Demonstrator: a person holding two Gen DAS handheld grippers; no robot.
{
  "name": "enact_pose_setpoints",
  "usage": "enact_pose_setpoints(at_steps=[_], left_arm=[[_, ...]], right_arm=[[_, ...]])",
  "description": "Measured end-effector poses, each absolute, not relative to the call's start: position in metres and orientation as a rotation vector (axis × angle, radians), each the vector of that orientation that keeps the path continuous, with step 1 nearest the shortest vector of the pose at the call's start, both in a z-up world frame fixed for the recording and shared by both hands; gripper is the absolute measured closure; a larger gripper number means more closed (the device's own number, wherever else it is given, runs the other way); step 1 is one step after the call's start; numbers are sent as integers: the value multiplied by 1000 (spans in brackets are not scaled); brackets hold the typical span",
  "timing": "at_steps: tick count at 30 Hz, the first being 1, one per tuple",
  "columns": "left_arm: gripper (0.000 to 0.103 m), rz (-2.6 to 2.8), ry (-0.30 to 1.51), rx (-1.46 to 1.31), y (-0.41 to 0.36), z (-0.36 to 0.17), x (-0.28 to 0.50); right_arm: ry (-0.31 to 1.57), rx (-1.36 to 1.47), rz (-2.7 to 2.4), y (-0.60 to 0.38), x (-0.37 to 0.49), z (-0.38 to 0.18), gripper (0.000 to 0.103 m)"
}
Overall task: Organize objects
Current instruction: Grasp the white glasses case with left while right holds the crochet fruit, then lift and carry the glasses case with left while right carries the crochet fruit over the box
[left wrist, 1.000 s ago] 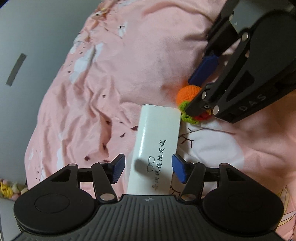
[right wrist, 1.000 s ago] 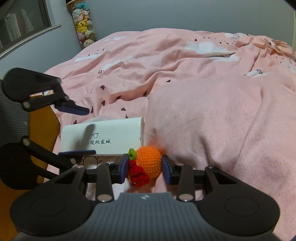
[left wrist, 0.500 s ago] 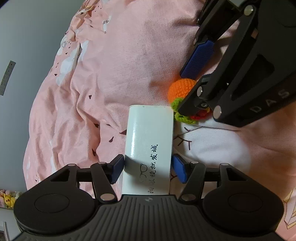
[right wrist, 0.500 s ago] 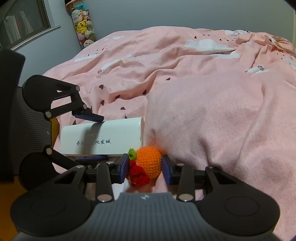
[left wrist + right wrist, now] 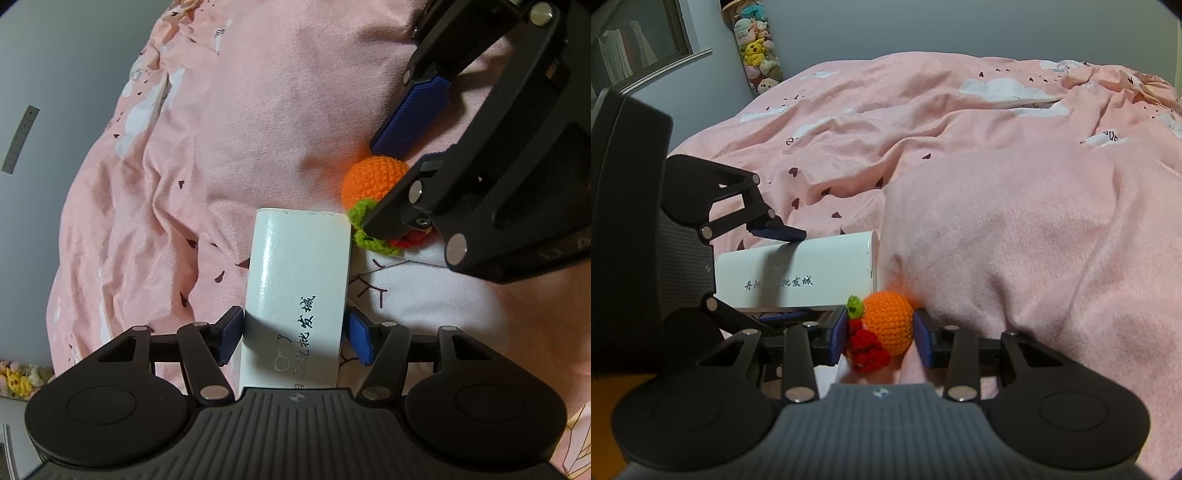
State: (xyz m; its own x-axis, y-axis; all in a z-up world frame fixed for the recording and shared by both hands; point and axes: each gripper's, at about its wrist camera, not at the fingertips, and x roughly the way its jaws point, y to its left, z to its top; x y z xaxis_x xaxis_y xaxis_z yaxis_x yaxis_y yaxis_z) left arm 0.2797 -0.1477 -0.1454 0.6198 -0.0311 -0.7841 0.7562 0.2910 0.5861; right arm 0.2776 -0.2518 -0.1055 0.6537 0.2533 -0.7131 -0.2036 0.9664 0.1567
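Observation:
A white glasses case (image 5: 299, 280) with black Chinese lettering lies on the pink bedspread (image 5: 166, 192). My left gripper (image 5: 293, 338) has its blue pads against both long sides of the case and is shut on it. The case also shows in the right wrist view (image 5: 798, 273). An orange crocheted toy (image 5: 886, 321) with a green leaf and red parts sits at the case's far end. My right gripper (image 5: 881, 338) is shut on the toy, one pad on each side. The right gripper also shows in the left wrist view (image 5: 391, 181).
The rumpled pink bedspread (image 5: 997, 192) with white clouds and dark hearts fills both views. A raised fold (image 5: 1015, 229) lies right of the toy. A clear column of plush toys (image 5: 755, 48) stands by the grey wall. A dark chair back (image 5: 624, 221) is at left.
My left gripper has moved forward over the case and closed its pads onto its sides. The right gripper has stayed shut on the toy.

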Motion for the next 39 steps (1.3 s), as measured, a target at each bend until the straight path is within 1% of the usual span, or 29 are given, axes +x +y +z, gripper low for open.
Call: enact_pose_setpoints(at_steps=[13,27,33,39], left_arm=[[35,-544,686,1185,-151,-119,256],[35,-496,538,1208,-158,-62,213],[35,-473,502,1252,-139,-30,189],[35,-411,542,1293,-96,-6,171]], right_arm=[[759,89,254,-261,260,-86,64],[561,75,211,-267,214,-39,64],[501,80,263,-256,198,-9,64],[456,43,383,-223,187,21,64]])
